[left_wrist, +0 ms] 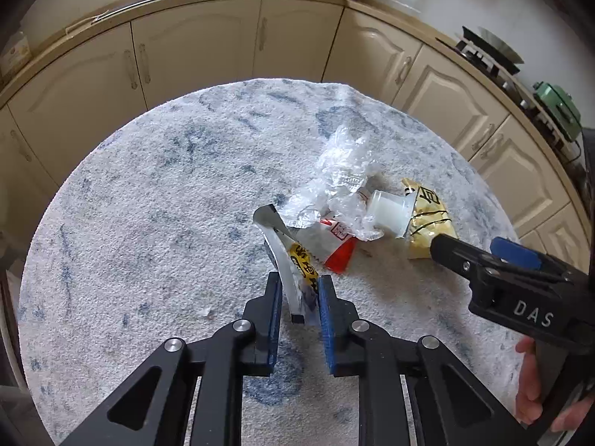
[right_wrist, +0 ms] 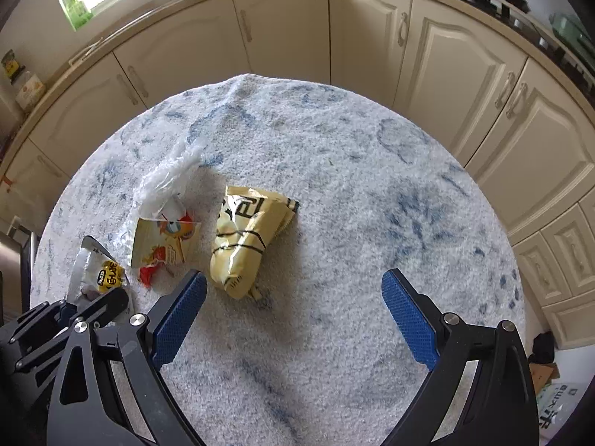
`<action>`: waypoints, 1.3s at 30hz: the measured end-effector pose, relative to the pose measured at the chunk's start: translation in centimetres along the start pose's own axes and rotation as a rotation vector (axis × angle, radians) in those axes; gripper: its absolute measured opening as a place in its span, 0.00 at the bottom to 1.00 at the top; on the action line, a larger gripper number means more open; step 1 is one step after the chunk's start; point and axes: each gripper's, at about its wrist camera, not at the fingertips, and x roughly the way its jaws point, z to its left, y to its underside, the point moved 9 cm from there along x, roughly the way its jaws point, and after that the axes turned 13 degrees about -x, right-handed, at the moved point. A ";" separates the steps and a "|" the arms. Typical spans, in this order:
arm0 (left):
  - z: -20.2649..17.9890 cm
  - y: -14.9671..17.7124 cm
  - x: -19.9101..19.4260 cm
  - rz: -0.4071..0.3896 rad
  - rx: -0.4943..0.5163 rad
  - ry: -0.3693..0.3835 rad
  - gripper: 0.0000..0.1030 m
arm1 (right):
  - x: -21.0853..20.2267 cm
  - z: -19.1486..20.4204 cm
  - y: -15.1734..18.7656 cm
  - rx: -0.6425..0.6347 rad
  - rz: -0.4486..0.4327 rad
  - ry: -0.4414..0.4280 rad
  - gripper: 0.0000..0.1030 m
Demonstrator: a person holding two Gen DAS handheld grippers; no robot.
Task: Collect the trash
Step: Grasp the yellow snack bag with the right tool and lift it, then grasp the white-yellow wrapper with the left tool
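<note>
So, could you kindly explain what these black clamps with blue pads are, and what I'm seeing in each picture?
They are hand-held grippers, one in each of a person's hands, each carrying a fisheye camera that looks along its fingers. The left camera shows the left gripper closed on a silver and yellow wrapper. The right gripper, seen from its own camera, is open and holds nothing; it hovers near a yellow snack bag. Both work over a round table under a white and blue cloth, where crumpled clear plastic, a small white cup and a red-tipped packet also lie.
</note>
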 end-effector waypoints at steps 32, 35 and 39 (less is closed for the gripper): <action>3.5 11.0 -13.4 -0.090 0.077 -0.052 0.04 | -6.7 5.8 12.0 -0.004 0.009 -0.111 0.30; 2.9 12.2 -14.9 -0.102 0.101 -0.044 0.03 | -8.3 5.9 12.8 -0.012 -0.022 -0.099 0.30; 1.8 13.7 -16.7 -0.120 0.128 -0.033 0.02 | -10.3 5.4 13.9 0.002 -0.057 -0.094 0.30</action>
